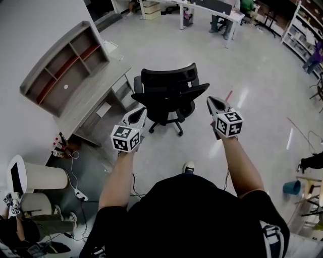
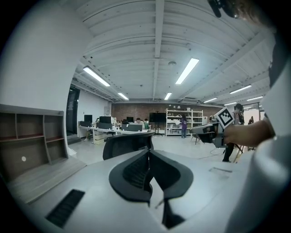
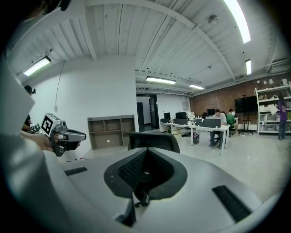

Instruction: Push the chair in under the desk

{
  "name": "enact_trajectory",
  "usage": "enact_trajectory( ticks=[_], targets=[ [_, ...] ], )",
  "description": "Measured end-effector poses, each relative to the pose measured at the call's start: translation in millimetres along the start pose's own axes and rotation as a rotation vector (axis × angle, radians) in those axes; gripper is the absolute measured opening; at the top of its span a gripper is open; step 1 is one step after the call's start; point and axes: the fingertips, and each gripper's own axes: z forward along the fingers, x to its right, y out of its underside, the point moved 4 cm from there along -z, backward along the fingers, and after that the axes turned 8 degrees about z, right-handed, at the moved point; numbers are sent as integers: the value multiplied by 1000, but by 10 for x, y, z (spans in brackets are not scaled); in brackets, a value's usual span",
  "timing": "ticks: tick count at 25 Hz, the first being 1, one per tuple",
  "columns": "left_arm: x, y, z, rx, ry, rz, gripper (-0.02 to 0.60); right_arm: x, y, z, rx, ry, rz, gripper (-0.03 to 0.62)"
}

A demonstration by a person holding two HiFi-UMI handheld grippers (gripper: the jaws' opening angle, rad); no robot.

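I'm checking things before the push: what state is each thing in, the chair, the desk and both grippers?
Chair: out on the open floor, not under the desk, untouched.
Desk: against the wall, chair not beneath it.
Left gripper: shut, empty.
Right gripper: shut, empty.

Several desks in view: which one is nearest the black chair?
The grey desk with the shelf unit on top: the black office chair stands right beside it. The white desks are far back across the room.
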Motion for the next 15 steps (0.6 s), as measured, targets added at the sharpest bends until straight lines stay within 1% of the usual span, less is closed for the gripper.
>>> enact_trajectory(
  ticks=[7, 15],
  targets=[
    [-150, -105, 584, -17, -42, -15, 18, 491, -185, 465, -20, -44, -1, -3],
    [-151, -205, 1054, -34, -78, -20, 17, 963, -331, 753, -33, -83, 4, -3]
  ],
)
